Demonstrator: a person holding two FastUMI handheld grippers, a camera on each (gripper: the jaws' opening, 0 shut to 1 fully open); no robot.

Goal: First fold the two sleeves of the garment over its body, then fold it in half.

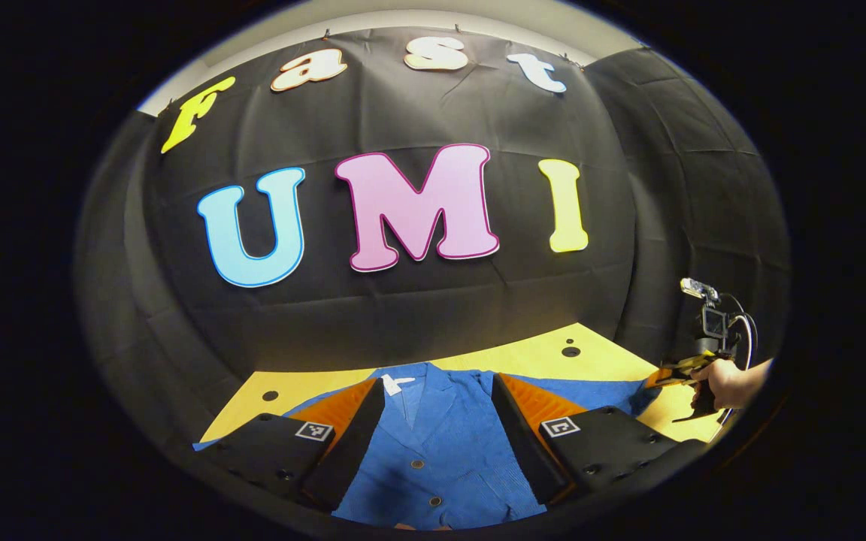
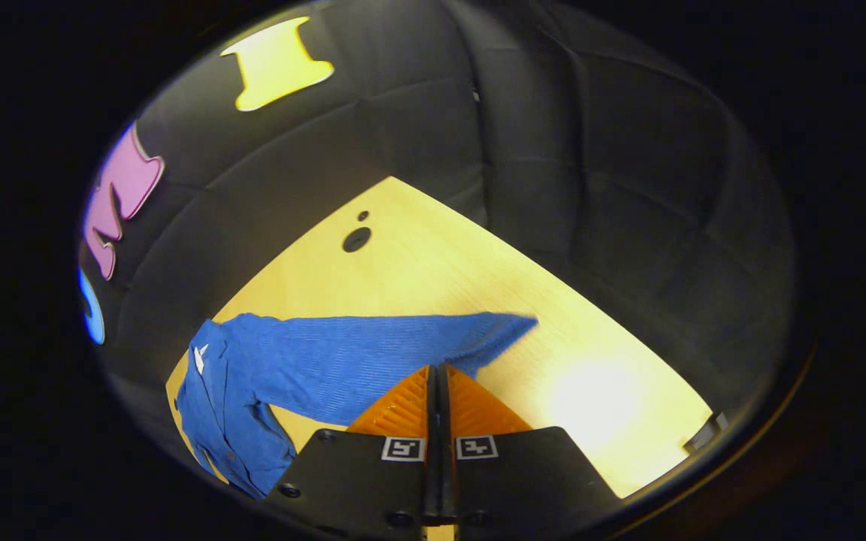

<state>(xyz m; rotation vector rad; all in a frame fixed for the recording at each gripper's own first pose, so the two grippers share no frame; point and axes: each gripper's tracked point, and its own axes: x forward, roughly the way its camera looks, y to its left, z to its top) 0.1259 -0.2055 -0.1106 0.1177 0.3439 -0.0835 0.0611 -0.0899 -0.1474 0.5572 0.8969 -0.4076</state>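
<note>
A blue buttoned jacket (image 1: 440, 443) lies face up on the yellow table (image 1: 538, 357), collar toward the wall. My left gripper (image 1: 439, 383) hovers open above its chest, one finger on each side of the collar, holding nothing. One sleeve (image 2: 358, 361) stretches out flat across the table away from the jacket body (image 2: 230, 406). My right gripper (image 2: 437, 368) is shut, its tips pinching the sleeve's near edge close to the cuff. In the left gripper view that gripper (image 1: 662, 376) sits at the sleeve's end (image 1: 606, 391), held by a hand (image 1: 730, 383).
Black cloth walls close off the table's back and sides. Round dark holes (image 1: 570, 351) (image 2: 356, 239) dot the table near the back. Bare tabletop (image 2: 591, 391) spreads beyond the cuff to the table's edge.
</note>
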